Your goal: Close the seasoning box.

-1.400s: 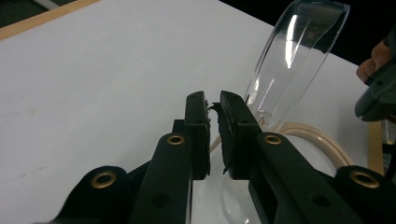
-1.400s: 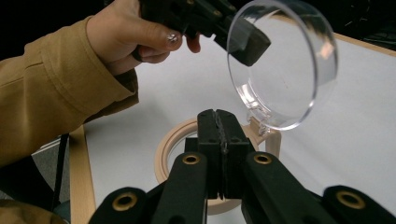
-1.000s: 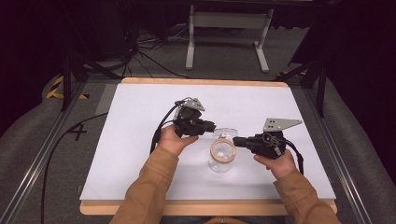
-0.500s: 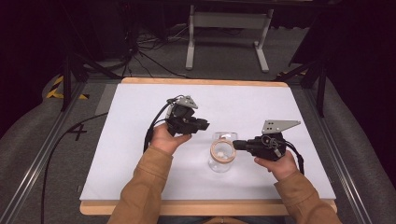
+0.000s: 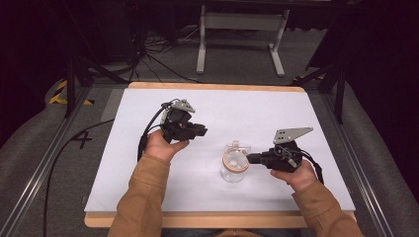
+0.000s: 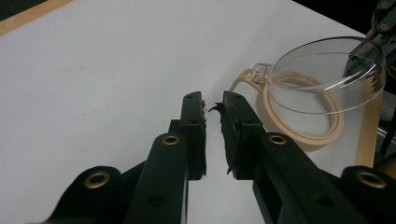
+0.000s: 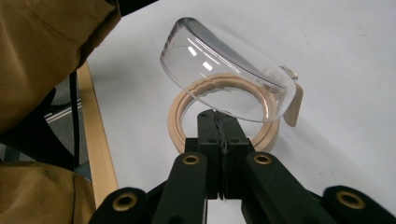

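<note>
On the white surface [image 5: 148,182], a clear jar [image 5: 234,167] with its hinged lid up stands mid-sheet, the right tool [image 5: 251,158] clamped on its rim, while the left tool [image 5: 201,131], jaws just opening narrowly and empty, hovers nearby.

Illumination is even and from overhead. The white table [image 5: 217,123] renders bright; the floor and background beyond the table fall to near black in the high view. Shadows beside the clear jar [image 5: 234,165] are soft and short. The open clear lid [image 7: 224,70] carries small glare streaks. The high view is soft and low in detail; in both gripper views the nearest jaw parts are slightly blurred.
</note>
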Demonstrator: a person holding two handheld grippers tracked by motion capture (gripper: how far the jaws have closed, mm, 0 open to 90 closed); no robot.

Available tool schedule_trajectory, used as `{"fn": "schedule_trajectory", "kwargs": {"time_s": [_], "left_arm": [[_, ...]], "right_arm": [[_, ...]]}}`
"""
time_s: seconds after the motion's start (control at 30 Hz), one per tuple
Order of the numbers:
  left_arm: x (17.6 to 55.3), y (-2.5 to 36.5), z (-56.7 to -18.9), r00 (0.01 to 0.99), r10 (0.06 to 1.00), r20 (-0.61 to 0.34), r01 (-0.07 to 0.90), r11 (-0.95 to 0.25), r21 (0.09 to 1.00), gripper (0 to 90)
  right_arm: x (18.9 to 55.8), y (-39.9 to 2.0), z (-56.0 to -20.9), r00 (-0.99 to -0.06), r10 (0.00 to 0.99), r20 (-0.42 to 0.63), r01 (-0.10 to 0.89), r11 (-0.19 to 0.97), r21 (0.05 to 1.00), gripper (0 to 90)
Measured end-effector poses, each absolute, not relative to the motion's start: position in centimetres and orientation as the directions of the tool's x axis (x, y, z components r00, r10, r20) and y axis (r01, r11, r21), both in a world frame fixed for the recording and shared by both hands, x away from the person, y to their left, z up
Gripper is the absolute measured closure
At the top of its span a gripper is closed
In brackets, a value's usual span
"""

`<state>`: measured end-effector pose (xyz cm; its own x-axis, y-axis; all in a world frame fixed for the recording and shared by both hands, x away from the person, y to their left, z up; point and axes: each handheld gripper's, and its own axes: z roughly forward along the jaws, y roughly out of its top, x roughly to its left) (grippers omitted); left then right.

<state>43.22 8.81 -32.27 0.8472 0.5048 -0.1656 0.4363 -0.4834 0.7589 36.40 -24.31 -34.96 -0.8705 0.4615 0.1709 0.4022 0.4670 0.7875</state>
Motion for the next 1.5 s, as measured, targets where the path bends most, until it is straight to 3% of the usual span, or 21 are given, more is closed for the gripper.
{"fn": "schedule_trajectory", "kwargs": {"time_s": [0.73,1.5], "left_arm": [[43.5,8.8,-32.7,0.845,0.504,-0.18,0.461,-0.514,0.723,77.9],[43.4,8.9,-32.6,0.847,0.502,-0.178,0.458,-0.517,0.723,78.0]], "right_arm": [[36.3,-23.7,-35.6,-0.879,0.442,0.178,0.428,0.569,0.702,89.2],[36.8,-25.1,-35.7,-0.857,0.483,0.178,0.465,0.579,0.67,89.2]]}}
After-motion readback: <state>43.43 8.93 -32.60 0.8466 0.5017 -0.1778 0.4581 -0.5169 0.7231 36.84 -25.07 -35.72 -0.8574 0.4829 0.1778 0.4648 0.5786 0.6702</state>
